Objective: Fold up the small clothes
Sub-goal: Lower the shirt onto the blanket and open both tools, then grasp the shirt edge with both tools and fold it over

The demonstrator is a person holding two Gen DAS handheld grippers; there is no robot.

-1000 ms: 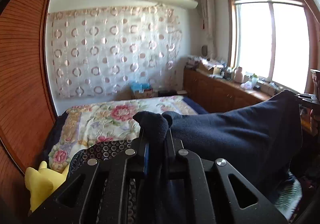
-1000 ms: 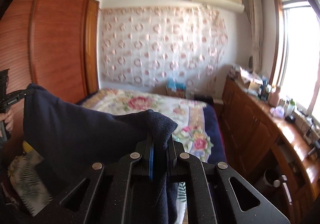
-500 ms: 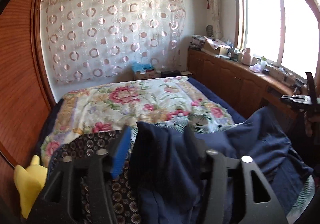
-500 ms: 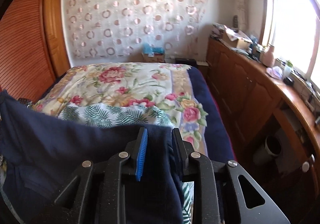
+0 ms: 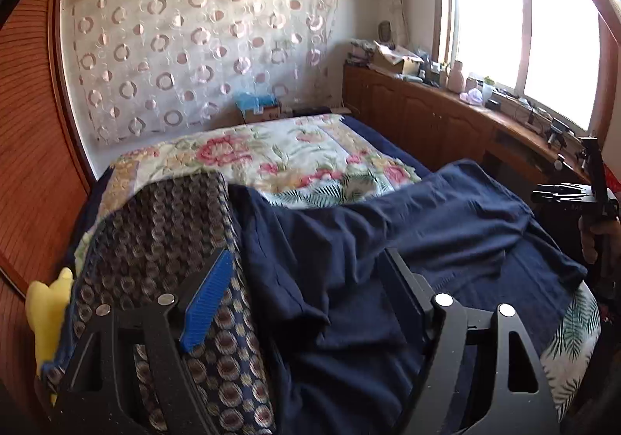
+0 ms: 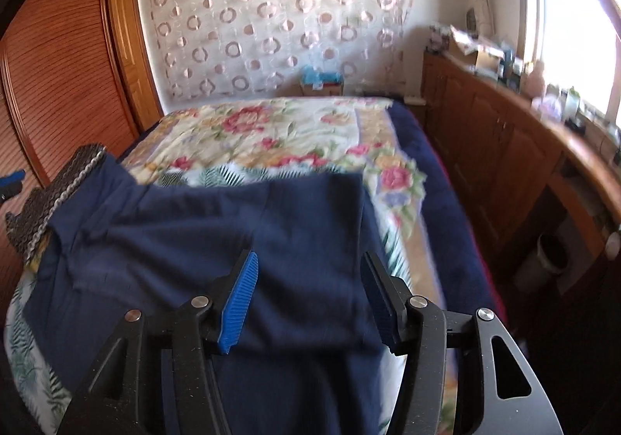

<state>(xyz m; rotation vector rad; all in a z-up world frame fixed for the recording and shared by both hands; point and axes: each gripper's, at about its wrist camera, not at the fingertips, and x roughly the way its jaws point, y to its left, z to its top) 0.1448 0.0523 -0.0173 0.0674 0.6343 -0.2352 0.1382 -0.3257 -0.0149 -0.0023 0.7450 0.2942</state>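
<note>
A navy garment (image 5: 388, 233) lies spread and rumpled across the near end of the bed; in the right wrist view the navy garment (image 6: 233, 221) has a folded edge toward the far side. My left gripper (image 5: 306, 299) hovers over its left part with jaws opening; cloth lies under them and the pads do not press it. My right gripper (image 6: 310, 299) is over the garment's right part, jaws also opening, nothing pinched. A dark circle-patterned cloth (image 5: 163, 233) lies beside the garment on the left. In the left wrist view a hand holds the right gripper (image 5: 582, 194) at the far right.
The bed carries a floral quilt (image 6: 271, 128) and a leaf-print sheet (image 5: 574, 326). Wooden cabinets (image 6: 504, 147) with clutter on top run under the window on the right. A slatted wardrobe (image 6: 58, 77) stands left. A yellow object (image 5: 46, 303) sits by the patterned cloth. A bin (image 6: 543, 260) stands on the floor.
Both grippers were shut on the navy garment and held it up. They sank toward the bed, their jaws opened, and the garment now lies on the bed.
</note>
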